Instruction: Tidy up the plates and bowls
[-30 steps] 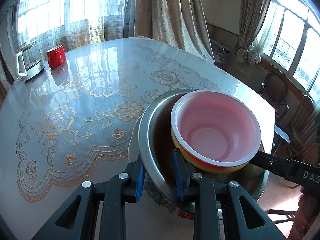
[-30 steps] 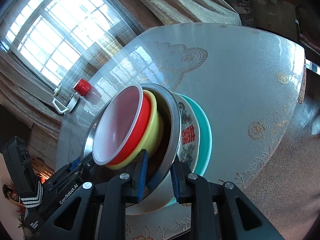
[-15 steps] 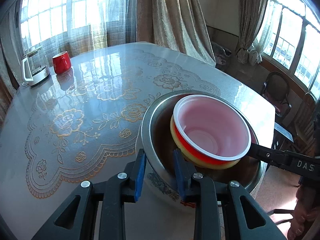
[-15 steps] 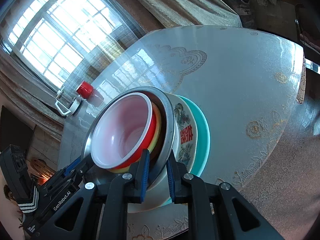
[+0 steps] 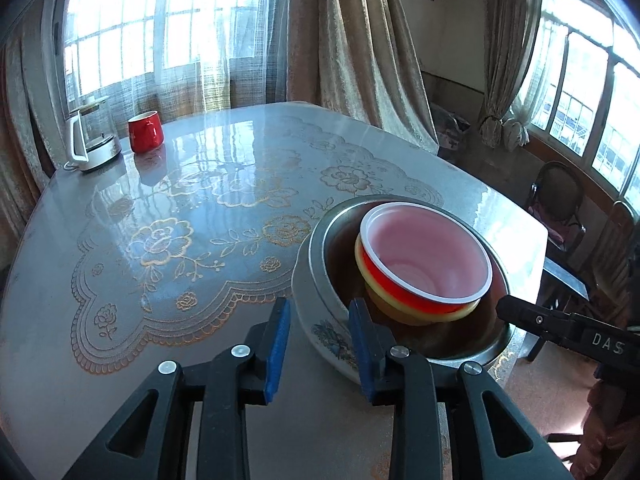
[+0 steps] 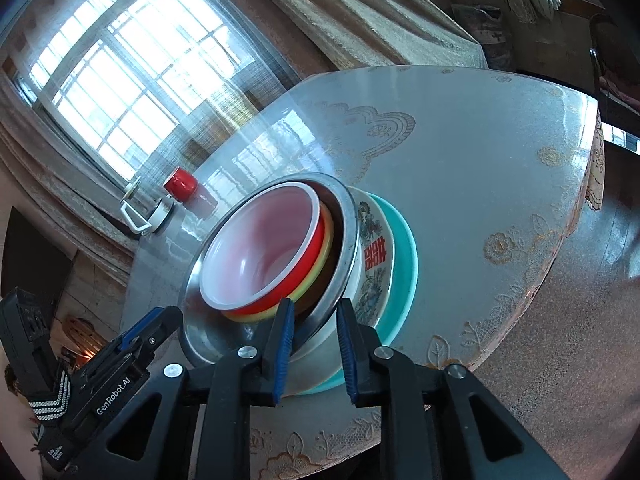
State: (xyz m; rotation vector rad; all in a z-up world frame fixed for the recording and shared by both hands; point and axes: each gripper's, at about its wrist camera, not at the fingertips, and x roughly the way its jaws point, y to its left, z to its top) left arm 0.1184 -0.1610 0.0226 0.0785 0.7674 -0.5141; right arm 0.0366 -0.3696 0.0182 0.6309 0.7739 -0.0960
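A stack stands near the table's right edge: a teal plate [image 6: 404, 240] at the bottom, a patterned plate [image 6: 374, 256] with a red character, a steel bowl [image 5: 308, 256], a yellow bowl [image 5: 400, 312] and a red bowl [image 5: 424, 260] with a white inside. My left gripper [image 5: 319, 302] straddles the near rim of the steel bowl and patterned plate. Its jaws are opening and the pads stand clear of the rim. My right gripper [image 6: 315, 302] straddles the steel bowl [image 6: 348, 232] rim from the other side; its jaws are opening too and no longer pinch the rim.
A red mug [image 5: 146, 136] and a white kettle [image 5: 90, 140] stand at the table's far left. Dark chairs [image 5: 560, 196] are beyond the table's right edge [image 5: 536, 240]. Curtains and windows surround the room.
My left gripper has drawn back from the stack and its pads have spread apart. The right pads closed on the steel rim, then widened. The stack has settled flatter.
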